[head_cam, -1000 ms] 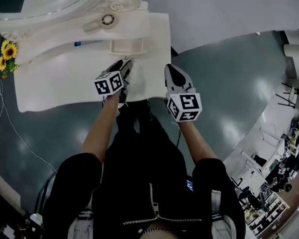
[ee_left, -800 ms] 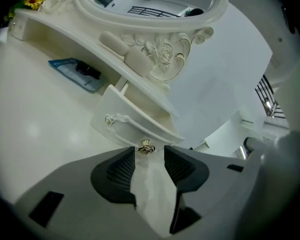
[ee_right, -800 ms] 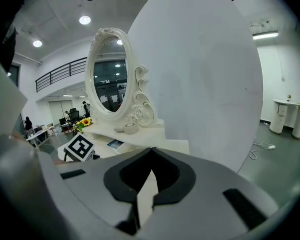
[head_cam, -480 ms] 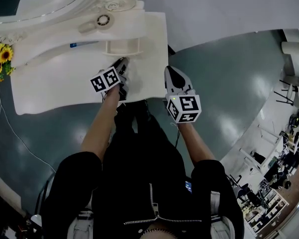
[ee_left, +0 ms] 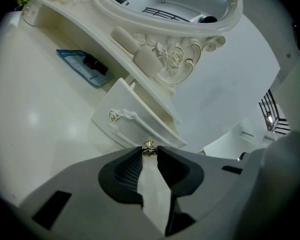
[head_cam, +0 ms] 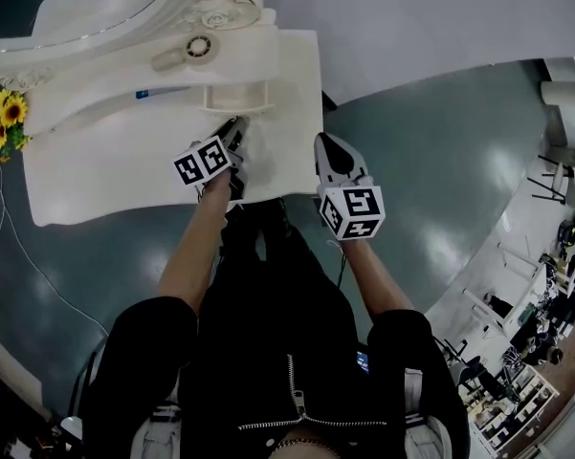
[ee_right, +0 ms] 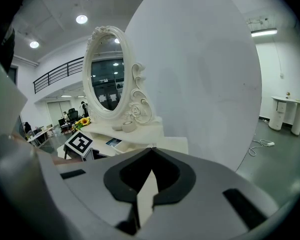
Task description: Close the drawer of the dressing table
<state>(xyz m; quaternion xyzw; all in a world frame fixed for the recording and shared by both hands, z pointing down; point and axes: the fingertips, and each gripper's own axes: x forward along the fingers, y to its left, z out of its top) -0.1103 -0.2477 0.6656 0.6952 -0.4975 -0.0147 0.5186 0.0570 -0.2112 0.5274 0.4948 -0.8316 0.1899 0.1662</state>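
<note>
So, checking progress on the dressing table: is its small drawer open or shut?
Open. The drawer juts out, its inside visible from above. The jaws of the left tool have just been closing on the gold knob.

White drawer (ee_left: 130,126), seemingly part open

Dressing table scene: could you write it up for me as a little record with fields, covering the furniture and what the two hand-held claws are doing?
Furniture: white dressing table with an oval mirror
Drawer state: small drawer pulled out, not yet closed
Left: left gripper, jaws have just been closing and are clamped on the drawer's gold knob
Right: right gripper, jaws together, nothing between them, by the table's right edge
Extras: sunflowers at the table's left end
</note>
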